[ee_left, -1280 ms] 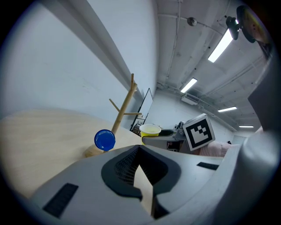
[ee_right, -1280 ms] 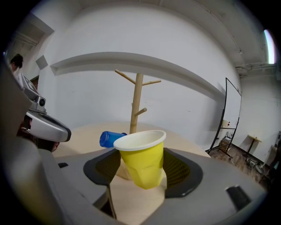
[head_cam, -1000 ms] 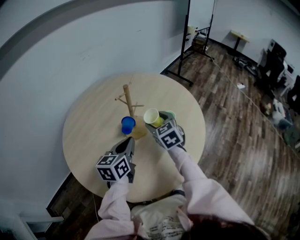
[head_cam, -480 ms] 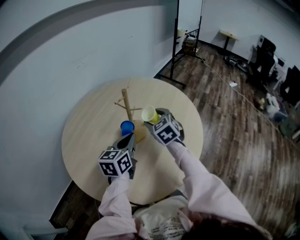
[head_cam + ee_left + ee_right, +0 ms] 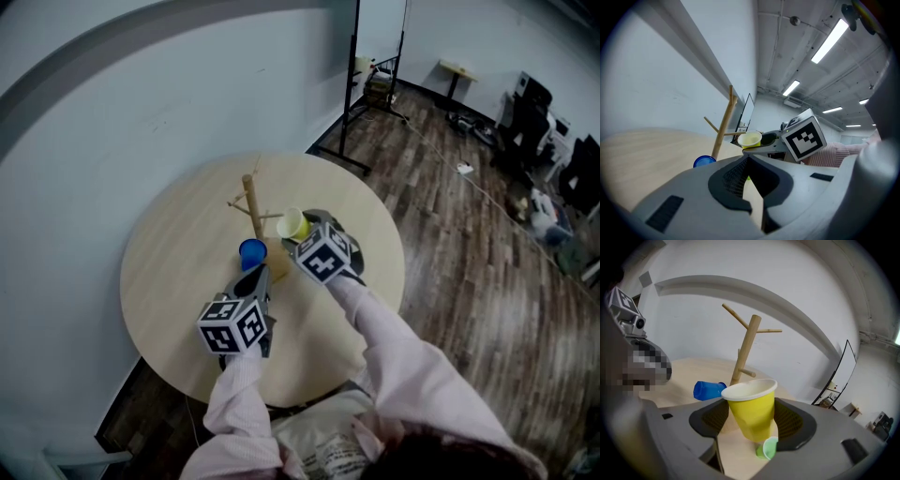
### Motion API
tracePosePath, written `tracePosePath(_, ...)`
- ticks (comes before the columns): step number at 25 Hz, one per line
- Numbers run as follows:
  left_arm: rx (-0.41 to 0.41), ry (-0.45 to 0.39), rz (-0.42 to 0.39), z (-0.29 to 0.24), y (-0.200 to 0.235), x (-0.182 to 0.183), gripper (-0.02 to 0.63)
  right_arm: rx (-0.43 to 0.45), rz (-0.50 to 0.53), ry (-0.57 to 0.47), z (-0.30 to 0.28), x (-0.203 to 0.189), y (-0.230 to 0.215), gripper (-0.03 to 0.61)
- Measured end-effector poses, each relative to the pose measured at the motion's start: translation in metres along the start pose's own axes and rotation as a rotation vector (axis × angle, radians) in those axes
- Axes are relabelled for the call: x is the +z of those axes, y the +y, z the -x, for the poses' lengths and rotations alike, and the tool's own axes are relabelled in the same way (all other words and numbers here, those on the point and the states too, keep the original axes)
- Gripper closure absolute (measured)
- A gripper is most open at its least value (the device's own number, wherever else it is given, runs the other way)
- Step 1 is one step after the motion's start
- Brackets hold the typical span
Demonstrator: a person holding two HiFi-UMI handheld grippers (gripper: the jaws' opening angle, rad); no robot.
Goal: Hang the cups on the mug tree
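Yellow cup [image 5: 752, 408] comes nearer the tree [image 5: 746, 348], clamped in right gripper [image 5: 754, 427]; left gripper [image 5: 749, 161] closed, empty. Rim may knock a peg and tip the tree.

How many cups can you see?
3. A yellow cup in the right tongs, a blue cup sideways beside the mug tree, a green cup on the table beneath the tongs. None look hidden.

light: dim, grey head view | source: bright ceiling strip lights [image 5: 829, 41], some glare | edges: round, dark, bent | focus: yellow cup [image 5: 752, 411] sharp, near parts soft
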State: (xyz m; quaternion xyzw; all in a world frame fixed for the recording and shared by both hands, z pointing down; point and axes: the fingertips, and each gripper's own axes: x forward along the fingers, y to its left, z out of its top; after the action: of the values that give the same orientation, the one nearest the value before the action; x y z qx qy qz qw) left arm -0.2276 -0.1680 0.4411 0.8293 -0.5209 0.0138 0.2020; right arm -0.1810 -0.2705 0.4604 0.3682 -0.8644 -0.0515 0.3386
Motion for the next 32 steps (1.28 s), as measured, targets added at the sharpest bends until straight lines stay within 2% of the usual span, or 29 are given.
tracePosePath(10,-0.017,0.002,0.018,0.003,0.008,-0.006,0.612,-0.011,0.078,0.042,-0.004,0.016,0.007,0.287)
tracePosePath(24,-0.039,-0.005,0.039,0.004,0.015,-0.007,0.612,-0.037,0.191,0.103,-0.013,0.019,0.011,0.287)
tracePosePath(32,-0.038,-0.010,0.046,0.005,0.018,-0.007,0.612,-0.047,0.331,0.153,-0.019,0.020,0.016,0.285)
